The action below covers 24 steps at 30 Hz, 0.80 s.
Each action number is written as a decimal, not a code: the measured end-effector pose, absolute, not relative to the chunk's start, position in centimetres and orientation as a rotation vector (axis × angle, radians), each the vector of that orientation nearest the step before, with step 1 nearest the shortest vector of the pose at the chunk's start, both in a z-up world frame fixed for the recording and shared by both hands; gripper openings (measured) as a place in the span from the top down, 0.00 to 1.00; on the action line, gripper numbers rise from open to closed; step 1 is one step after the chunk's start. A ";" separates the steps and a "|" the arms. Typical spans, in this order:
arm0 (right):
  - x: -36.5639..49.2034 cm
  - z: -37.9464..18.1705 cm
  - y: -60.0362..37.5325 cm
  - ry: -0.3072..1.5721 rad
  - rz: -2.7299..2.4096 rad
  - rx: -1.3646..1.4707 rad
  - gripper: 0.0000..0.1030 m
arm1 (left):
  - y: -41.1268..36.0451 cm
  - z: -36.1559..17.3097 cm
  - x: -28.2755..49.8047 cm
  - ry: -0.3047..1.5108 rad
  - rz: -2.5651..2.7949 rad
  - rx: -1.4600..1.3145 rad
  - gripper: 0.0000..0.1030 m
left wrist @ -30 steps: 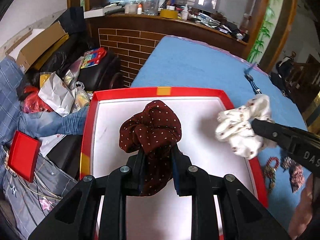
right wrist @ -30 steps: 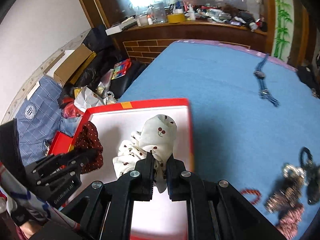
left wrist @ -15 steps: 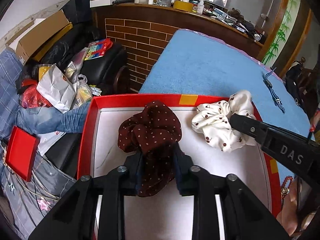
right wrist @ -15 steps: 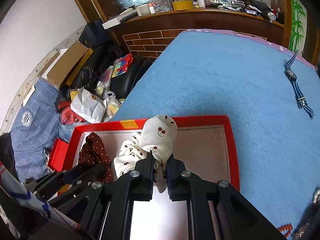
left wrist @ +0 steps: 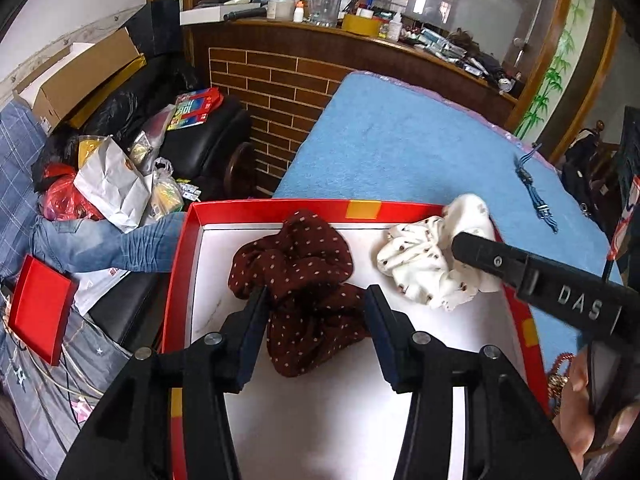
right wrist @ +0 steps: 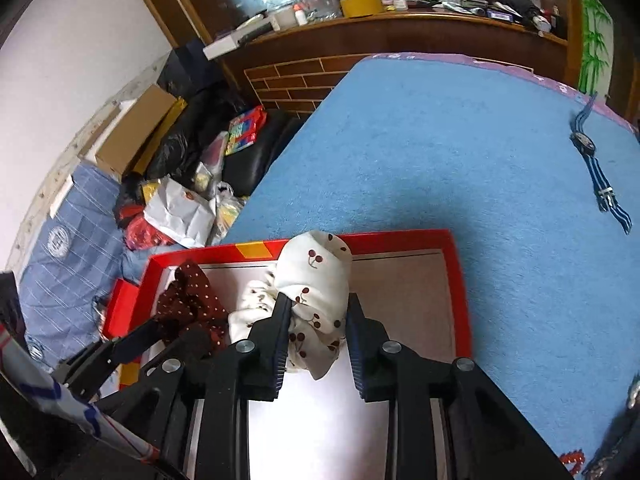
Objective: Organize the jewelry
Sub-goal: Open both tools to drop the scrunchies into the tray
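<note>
Step in hand: release into red tray [left wrist: 182, 264].

Left gripper [left wrist: 316, 300] fingers spread, maroon scrunchie [left wrist: 296, 264] lying loose between on tray floor.

Right gripper [right wrist: 318, 312] fingers parted around white cherry scrunchie [right wrist: 316, 280]; contact seemingly gone, hard to confirm.

Next: lift both clear without snagging fabric, then go for watch [right wrist: 596, 168] on blue surface [right wrist: 400, 140].

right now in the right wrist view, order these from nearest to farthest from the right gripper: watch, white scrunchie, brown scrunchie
1. White scrunchie, between the fingers of the open right gripper, in the red box.
2. Brown scrunchie, to the left in the same box.
3. Watch, far right on the blue cloth.
</note>
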State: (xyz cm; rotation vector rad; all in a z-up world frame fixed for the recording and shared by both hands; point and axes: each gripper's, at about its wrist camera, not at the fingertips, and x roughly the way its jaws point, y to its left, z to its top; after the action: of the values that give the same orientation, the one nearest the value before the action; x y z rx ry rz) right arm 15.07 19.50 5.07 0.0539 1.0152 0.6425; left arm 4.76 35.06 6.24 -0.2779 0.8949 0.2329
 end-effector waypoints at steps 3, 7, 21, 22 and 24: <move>14.6 5.9 18.5 0.996 0.645 0.066 0.69 | 34.2 6.9 3.9 0.877 0.222 -0.282 0.51; 14.1 6.9 18.0 0.981 0.646 0.076 0.69 | 32.8 7.9 2.7 0.855 0.207 -0.300 0.50; 8.3 9.1 1.9 0.927 0.528 0.166 0.61 | 22.8 7.0 2.9 0.796 0.157 -0.105 0.43; 7.9 9.0 0.4 0.922 0.508 0.174 0.61 | 22.3 6.8 3.2 0.804 0.155 -0.101 0.43; 7.1 9.0 -2.0 0.907 0.471 0.184 0.61 | 21.7 6.6 3.6 0.811 0.146 -0.109 0.43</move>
State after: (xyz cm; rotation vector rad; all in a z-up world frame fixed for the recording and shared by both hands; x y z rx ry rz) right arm 7.13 -1.99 9.03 0.1841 0.9066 0.4708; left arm 3.64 21.70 6.62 -0.1090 0.8113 0.1460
